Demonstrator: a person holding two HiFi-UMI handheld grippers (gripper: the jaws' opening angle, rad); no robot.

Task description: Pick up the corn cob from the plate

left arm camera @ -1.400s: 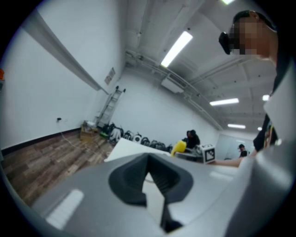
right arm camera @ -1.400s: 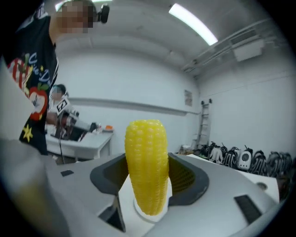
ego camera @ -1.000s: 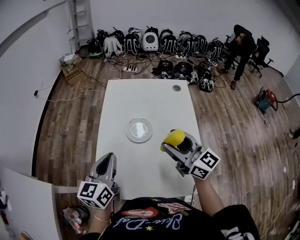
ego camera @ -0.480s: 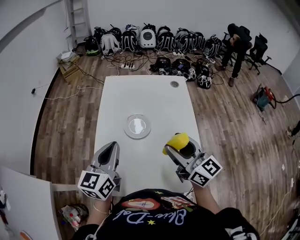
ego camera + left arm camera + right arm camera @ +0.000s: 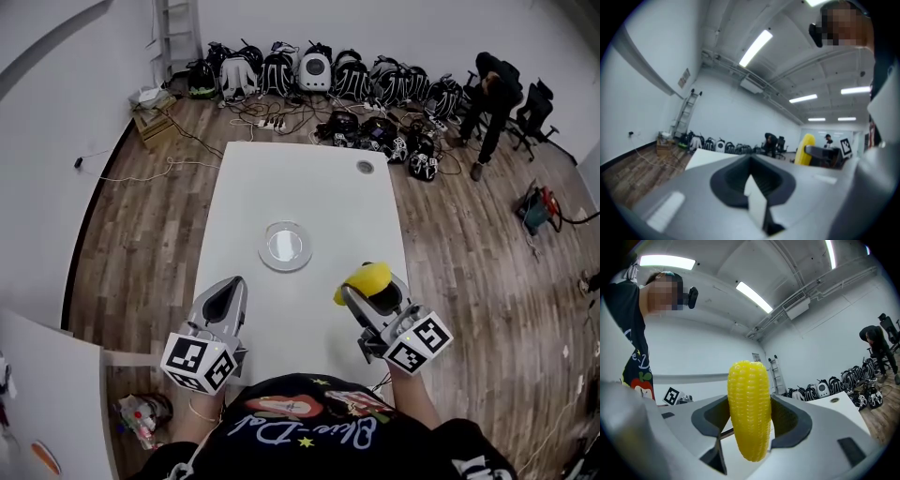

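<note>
My right gripper (image 5: pixel 368 284) is shut on a yellow corn cob (image 5: pixel 366 279), held above the table's right front part. In the right gripper view the corn cob (image 5: pixel 749 416) stands upright, clamped between the two grey jaws of the right gripper (image 5: pixel 749 427). The white plate (image 5: pixel 285 246) lies bare at the table's middle, well ahead and left of the cob. My left gripper (image 5: pixel 227 296) hovers over the front left of the table, its jaws together with nothing between them. In the left gripper view the left gripper (image 5: pixel 752 185) is shut, and the corn cob (image 5: pixel 804 149) shows at the right.
The long white table (image 5: pixel 309 187) has a round cable hole (image 5: pixel 365 167) at its far end. Backpacks (image 5: pixel 319 70) and cables line the far wall. A person (image 5: pixel 492 94) stands by chairs at the back right. Wooden floor surrounds the table.
My right gripper has drawn the corn cob back toward me and slightly right, away from the plate. The left gripper stays near the front left.
</note>
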